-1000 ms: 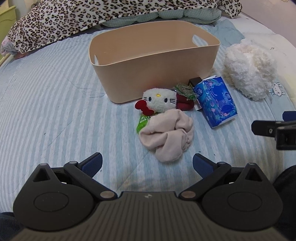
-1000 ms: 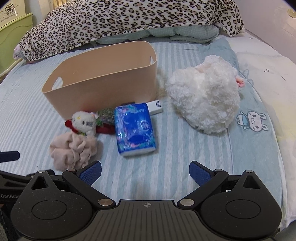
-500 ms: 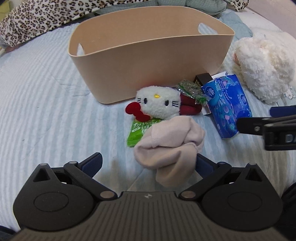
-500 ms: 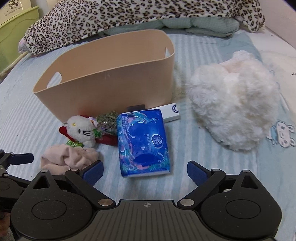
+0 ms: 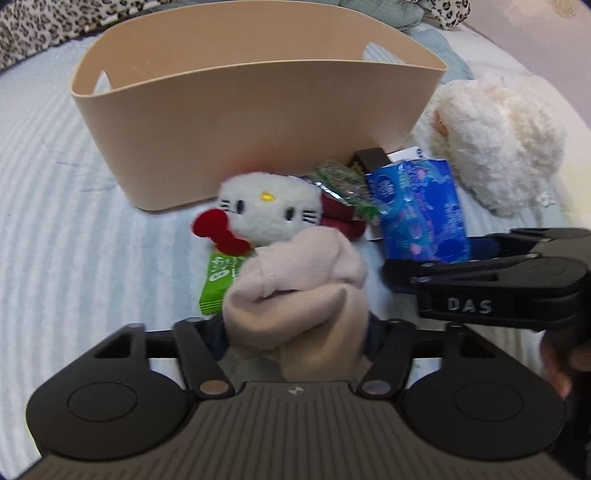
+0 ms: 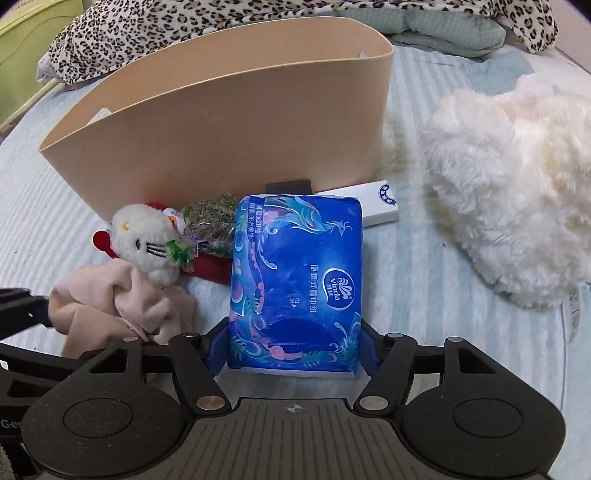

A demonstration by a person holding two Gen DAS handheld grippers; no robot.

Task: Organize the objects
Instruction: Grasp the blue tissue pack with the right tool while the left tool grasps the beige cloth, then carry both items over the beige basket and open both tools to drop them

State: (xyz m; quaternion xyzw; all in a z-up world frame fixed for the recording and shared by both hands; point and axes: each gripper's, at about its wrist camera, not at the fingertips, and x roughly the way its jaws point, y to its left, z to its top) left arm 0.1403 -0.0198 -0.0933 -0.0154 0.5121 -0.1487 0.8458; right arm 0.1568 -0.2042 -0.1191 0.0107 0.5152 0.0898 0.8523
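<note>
A beige bin (image 5: 258, 107) (image 6: 236, 129) stands on the striped bed. In front of it lie a Hello Kitty plush (image 5: 267, 210) (image 6: 144, 240), a green snack packet (image 5: 218, 277), a dried-herb bag (image 6: 214, 218), a dark red item (image 5: 341, 221) and a white box (image 6: 376, 203). My left gripper (image 5: 295, 336) is shut on the pink cloth (image 5: 299, 295) (image 6: 122, 310). My right gripper (image 6: 293, 349) is shut on the near end of the blue tissue pack (image 6: 295, 280) (image 5: 417, 206); it also shows at the right of the left wrist view (image 5: 480, 273).
A fluffy white plush (image 5: 498, 144) (image 6: 517, 199) lies right of the bin. A leopard-print blanket (image 6: 258, 18) is bunched behind it. A small dark box (image 5: 371, 158) sits against the bin's front. A green cabinet (image 6: 33, 40) stands at far left.
Both grippers moved forward and closed: the left onto the pink cloth, the right onto the blue tissue pack. Both were open a second ago.
</note>
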